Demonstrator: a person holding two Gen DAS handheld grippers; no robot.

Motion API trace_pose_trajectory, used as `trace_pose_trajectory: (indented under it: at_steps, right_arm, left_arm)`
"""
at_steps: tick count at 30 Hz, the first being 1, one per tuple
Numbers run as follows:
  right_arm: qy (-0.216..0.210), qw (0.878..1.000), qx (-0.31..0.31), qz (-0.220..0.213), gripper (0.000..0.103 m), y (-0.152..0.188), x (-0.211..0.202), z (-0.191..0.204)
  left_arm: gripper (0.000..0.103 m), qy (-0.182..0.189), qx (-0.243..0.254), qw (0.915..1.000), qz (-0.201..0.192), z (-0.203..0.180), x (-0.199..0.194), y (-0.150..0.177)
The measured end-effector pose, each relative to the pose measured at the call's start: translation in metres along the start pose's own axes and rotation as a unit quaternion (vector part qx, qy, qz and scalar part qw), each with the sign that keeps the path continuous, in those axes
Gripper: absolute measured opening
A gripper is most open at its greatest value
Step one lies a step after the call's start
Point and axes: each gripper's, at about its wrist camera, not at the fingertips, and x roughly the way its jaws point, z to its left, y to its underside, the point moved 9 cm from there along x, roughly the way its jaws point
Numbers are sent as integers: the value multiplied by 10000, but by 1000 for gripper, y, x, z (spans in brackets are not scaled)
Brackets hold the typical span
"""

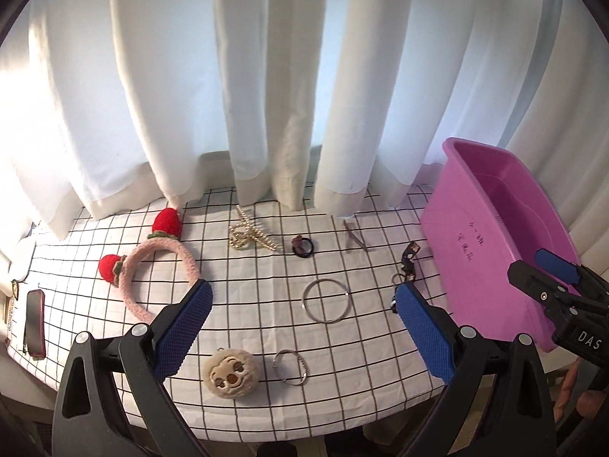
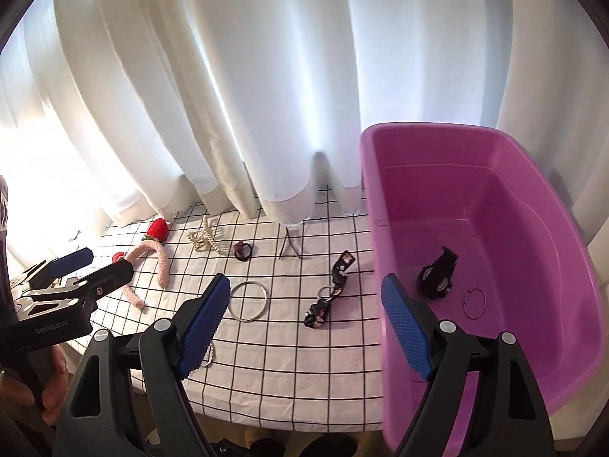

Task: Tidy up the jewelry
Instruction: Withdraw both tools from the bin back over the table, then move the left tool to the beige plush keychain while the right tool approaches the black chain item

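A pink plastic bin (image 1: 491, 251) (image 2: 533, 228) stands at the table's right; inside lie a black hair clip (image 2: 437, 272) and a thin ring (image 2: 474, 302). On the checked cloth lie a silver bangle (image 1: 326, 300) (image 2: 249, 301), a small ring (image 1: 291, 366), a plush face charm (image 1: 230, 372), a pink strawberry headband (image 1: 160, 266) (image 2: 150, 266), a pearl claw clip (image 1: 249, 234) (image 2: 202, 239), a dark hair tie (image 1: 303, 246) (image 2: 242, 250), hairpins (image 1: 354, 242) (image 2: 290, 246) and a black patterned scrunchie strap (image 1: 409, 262) (image 2: 329, 291). My left gripper (image 1: 302, 331) is open above the bangle. My right gripper (image 2: 304, 327) is open by the bin's near left wall.
White curtains (image 1: 266, 95) hang along the table's back edge. A phone (image 1: 35, 321) lies at the far left edge. The right gripper also shows in the left wrist view (image 1: 563, 289), beside the bin; the left gripper shows at left in the right wrist view (image 2: 72, 278).
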Motion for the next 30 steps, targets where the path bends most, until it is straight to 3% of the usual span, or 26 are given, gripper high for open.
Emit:
trace_pose_trajectory:
  at_steps: [7,13,21,30]
  right_arm:
    - [-41,9999,4,156,79,34,11,60]
    - [65,9990,216,382,79,74,25,84]
    - [288,9964,455,650,79,120,47,92]
    - [364,9944,459,875,79,141,55,82]
  left_arm:
    - [95,-304,-223,9993,69,85,-8,34]
    - [95,-287,-307,9987,282,127,-1,67]
    - [95,-215,-198,9973,668,140,23,111]
    - [95,-239,-258,9954,887,129,39,130]
